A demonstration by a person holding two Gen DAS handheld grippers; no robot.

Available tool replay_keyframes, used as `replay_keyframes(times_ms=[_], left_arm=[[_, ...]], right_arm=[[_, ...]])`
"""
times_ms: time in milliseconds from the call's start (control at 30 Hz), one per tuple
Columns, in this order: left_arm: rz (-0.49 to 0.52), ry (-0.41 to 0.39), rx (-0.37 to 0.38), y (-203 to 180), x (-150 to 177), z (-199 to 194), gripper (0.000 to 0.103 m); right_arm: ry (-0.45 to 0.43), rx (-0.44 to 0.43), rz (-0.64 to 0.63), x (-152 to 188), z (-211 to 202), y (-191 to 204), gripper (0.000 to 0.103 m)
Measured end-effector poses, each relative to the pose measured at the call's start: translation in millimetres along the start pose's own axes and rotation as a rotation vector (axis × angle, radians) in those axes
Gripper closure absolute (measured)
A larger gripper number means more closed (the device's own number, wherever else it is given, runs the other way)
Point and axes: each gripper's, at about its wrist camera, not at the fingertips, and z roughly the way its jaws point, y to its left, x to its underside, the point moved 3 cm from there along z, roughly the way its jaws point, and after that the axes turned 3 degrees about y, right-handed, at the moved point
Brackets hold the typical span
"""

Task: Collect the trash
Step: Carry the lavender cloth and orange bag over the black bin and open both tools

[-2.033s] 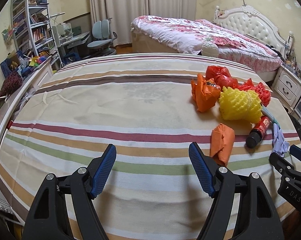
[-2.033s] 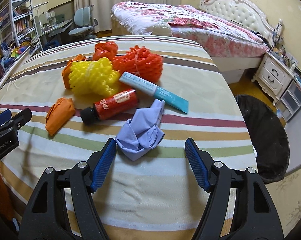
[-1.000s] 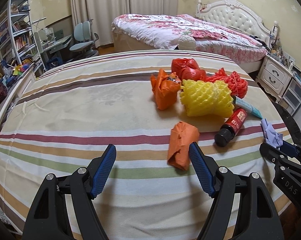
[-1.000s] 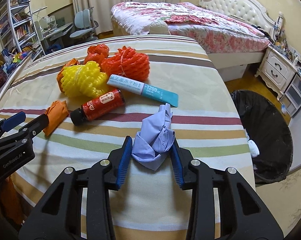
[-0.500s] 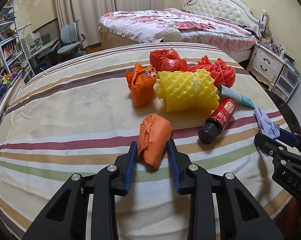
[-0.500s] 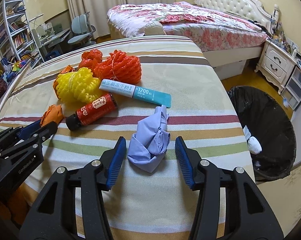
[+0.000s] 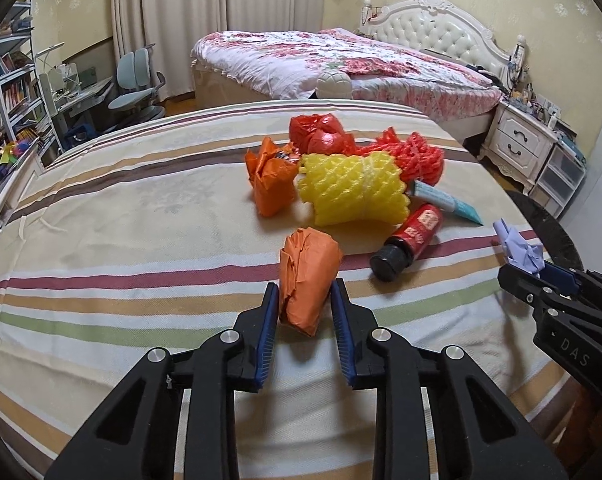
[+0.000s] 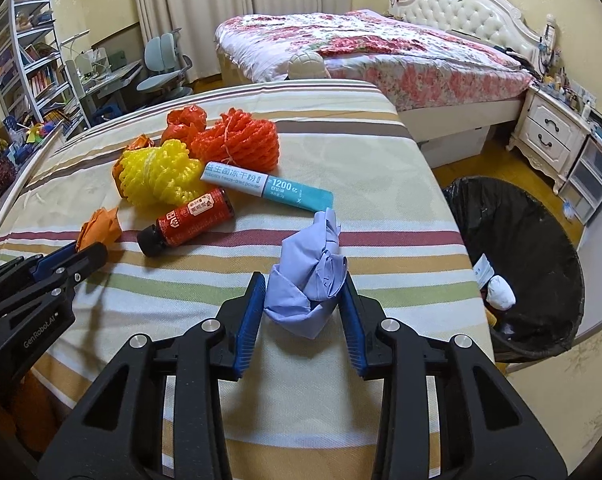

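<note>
Pinching from both sides, the left gripper (image 7: pixel 305 312) has its blue pads against the near end of an orange paper wad (image 7: pixel 308 278) that lies on the striped bedcover (image 7: pixel 141 248); its jaws have just been closing and now stand narrow with the wad squeezed between them. Just ahead of this claw and to its right lies a small red bottle (image 7: pixel 411 242) on its side, black cap toward the claw. Further ahead sits a yellow foam net (image 7: pixel 353 186), with a second crumpled orange wrapper (image 7: pixel 271 180) to its left and an orange-red foam net (image 7: pixel 411 156) and a red bag (image 7: pixel 321 136) behind it.

The right gripper (image 8: pixel 305 306) is likewise narrowed onto a crumpled pale-blue cloth (image 8: pixel 311 280), which fills the gap between its pads and sticks up and forward out of them; these jaws too have just been closing. Directly ahead of this claw, just past the cloth, lies a white-and-teal packet (image 8: pixel 267 186). Ahead and to its left rest the bottle and the nets. Off to its right, below the edge of the bedcover, stands a bin lined with a black bag (image 8: pixel 529 248), with a white lump inside. The left claw shows at the left edge of the right wrist view, the orange wad in its tips.
</note>
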Motion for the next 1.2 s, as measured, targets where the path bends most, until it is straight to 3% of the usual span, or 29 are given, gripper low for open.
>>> replay_keyframes(times_ms=[233,467,900,1200], left_arm=[[0.038,-0.063,0.049,-28.8,-11.5,-20.5,0.075],[0.098,-0.086,0.104,-73.9,-28.3,-19.5,0.075],[0.228,-0.093,0.182,-180.2,-56.3,12.2,0.075],[0.284,-0.071,0.188,-235.3,-72.3,44.2,0.075]], right_arm=[[-0.04,0.021,0.027,-4.8,-16.4,-19.4,0.067],[-0.075,0.083,0.081,-10.0,-29.4,-63.2,0.067],[-0.093,0.192,0.232,-16.7,-26.8,-171.5,0.067],[-0.074,0.223,0.274,-15.8,-11.5,-215.1,0.067]])
